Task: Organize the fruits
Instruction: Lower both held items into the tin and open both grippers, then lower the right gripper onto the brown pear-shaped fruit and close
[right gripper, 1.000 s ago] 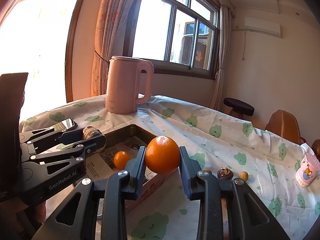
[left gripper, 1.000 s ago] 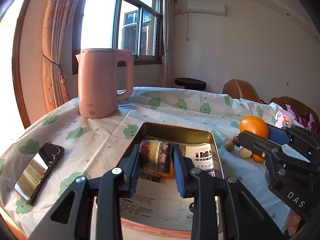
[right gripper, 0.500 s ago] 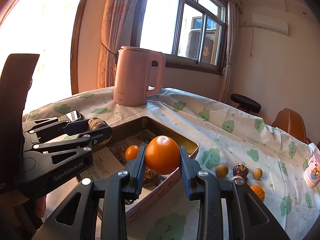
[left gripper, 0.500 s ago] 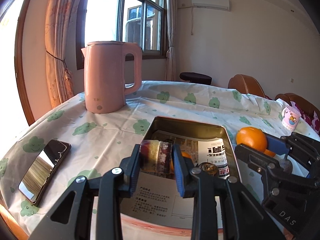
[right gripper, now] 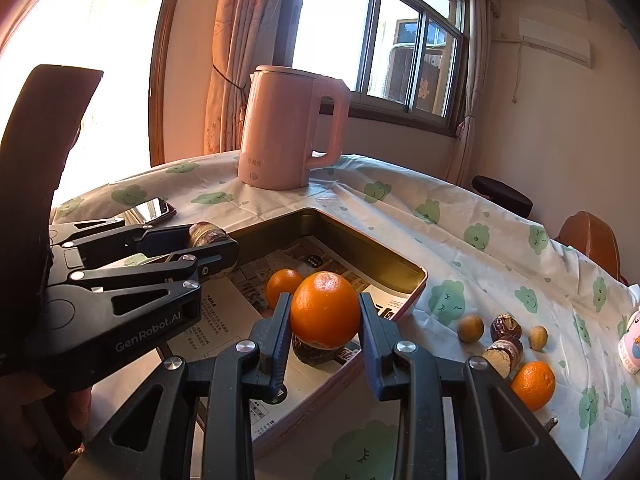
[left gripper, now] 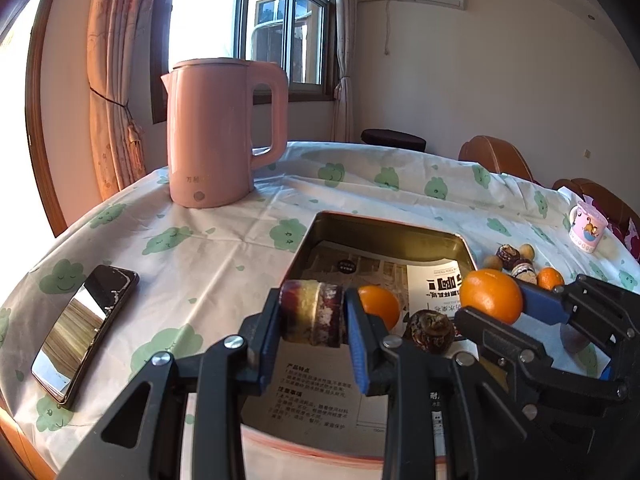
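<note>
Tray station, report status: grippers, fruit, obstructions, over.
Left gripper shut on roll. Right gripper shut on orange, over tray. Tray holds small orange, dark fruit.

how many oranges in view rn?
3. One big orange clamped in the right gripper above the tray; one small orange lying in the tray; one small orange on the tablecloth right of it. Others may be hidden behind the grippers.
</note>
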`<state>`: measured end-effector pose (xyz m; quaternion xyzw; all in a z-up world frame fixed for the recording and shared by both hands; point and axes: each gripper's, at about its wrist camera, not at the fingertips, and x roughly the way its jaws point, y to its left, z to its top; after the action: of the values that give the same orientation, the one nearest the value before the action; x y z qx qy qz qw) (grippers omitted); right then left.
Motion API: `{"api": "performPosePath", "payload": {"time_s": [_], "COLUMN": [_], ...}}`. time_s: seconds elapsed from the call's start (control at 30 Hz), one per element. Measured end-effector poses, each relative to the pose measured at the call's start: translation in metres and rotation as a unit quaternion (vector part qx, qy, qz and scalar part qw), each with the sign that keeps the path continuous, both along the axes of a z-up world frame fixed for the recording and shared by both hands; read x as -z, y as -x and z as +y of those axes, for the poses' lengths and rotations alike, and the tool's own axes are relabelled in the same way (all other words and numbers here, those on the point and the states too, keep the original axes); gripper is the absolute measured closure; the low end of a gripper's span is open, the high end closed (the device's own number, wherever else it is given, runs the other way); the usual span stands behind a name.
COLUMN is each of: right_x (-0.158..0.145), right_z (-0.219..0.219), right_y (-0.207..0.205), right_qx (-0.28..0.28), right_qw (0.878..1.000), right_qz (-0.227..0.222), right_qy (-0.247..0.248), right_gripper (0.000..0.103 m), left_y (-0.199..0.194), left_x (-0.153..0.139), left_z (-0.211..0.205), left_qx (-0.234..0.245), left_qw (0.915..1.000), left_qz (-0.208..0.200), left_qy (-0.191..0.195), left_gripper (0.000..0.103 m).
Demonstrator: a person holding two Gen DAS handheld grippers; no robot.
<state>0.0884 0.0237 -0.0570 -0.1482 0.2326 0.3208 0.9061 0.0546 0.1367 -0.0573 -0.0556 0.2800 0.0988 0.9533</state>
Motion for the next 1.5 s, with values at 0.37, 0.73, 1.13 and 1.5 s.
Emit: {"api": "performPosePath", "payload": {"time_s": [0.37,0.73,1.13,1.5], "right_x": [0.005,0.011,0.004,-0.009], "right_z": [0.007,0.015,-0.005,-0.133], "right_y": [-0.005,-0.009,-0.001,-0.003], "right_qx": [-0.007,-0.014,0.005,0.121], "right_qw": [1.0,0.998,0.999,0.992], "right_qz": [0.021,0.04,0.016,0.036], "right_qy": [0.018,0.041,0.034,0.011], "right_gripper": [0.069,0.069,0.047,0.035], "left_y": [-0.003,-0.005,0.016,0.018], "left_x": [0.007,0.01,-0.014,-0.024], "left_z": [0.001,0.001,-0.005,-0.047], "left_qx": [0.001,-0.002,-0.004,0.038], "left_qw": [0.9999,0.9998,0.9995,0.9982], "left_qz": [0.015,0.019,-0.031,-0.046], "left_qy": [0.0,-0.004,-0.009,-0.008], "left_gripper": [0.071,0.069,0.026,0.017]}}
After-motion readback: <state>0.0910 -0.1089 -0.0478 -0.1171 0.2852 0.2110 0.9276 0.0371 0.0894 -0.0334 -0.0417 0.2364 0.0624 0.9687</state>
